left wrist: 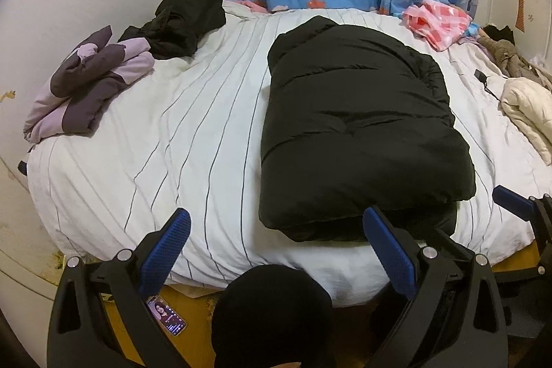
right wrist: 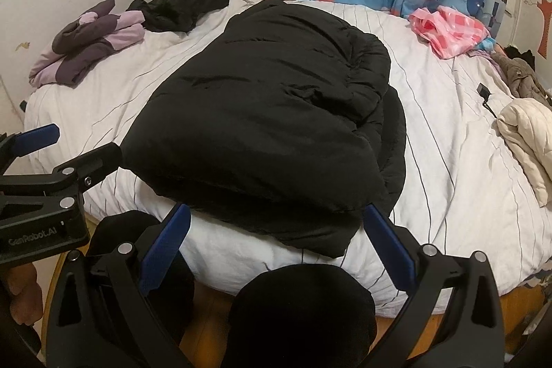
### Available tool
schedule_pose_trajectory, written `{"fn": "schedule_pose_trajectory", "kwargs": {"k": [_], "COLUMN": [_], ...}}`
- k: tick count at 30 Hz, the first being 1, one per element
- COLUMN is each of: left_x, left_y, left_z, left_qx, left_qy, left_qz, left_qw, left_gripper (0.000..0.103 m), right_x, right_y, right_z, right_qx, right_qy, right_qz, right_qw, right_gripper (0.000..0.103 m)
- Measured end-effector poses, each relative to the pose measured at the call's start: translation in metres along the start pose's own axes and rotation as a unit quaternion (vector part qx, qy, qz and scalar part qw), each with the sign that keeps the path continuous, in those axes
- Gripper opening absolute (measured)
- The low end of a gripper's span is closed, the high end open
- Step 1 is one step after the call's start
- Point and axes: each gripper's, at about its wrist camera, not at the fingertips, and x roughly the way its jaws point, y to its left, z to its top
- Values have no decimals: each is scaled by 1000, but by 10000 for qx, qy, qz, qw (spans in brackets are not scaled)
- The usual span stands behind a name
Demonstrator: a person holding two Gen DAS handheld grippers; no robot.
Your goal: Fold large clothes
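A: On the bed [left wrist: 145,140], centre-right, near the front edge: item 1, black puffer coat [left wrist: 358,126]. We log it as lying lengthwise, already doubled over itself, hem end twd us, a lower layer showing under the near edge.

B: Grippers?

A: Left gripper [left wrist: 276,250]: jaws spread wide, nothing betw. the blue pads, hovering at the bed's front edge, left of the coat's near end. Right gripper [right wrist: 276,247]: also spread wide, empty, just short of the coat's near edge. Neither touches fabric.

B: Handling notes?

A: We judge it bulky but light, soft, springy w/ trapped air; shell looks slick, so thin pinches may slip. It'll puff back open unless pressed flat.

B: Where do we grab?

A: Near-end corners, one per gripper, biting deep thru both layers at a quilted seam, not the smooth panel.

B: Other stock?

A: Purple two-tone garment [left wrist: 86,85] and black garment [left wrist: 183,19] far left; pink checked cloth [left wrist: 438,19] far right; cream jacket [left wrist: 528,112] right edge. All well apart from item 1.
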Motion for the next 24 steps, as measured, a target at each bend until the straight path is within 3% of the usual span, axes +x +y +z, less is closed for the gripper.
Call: {"fn": "schedule_pose_trajectory", "kwargs": {"k": [24], "left_x": [1], "left_y": [1], "left_z": [-2], "left_qx": [-47], "left_qy": [49], "left_qz": [-13], "left_qw": [10000], "left_gripper": [96], "right_x": [7], "right_y": [5], "right_z": [-2], "right_qx": [-72], "right_qy": [52], "right_qz": [-10], "right_qw": [10000], "right_gripper": [97]}}
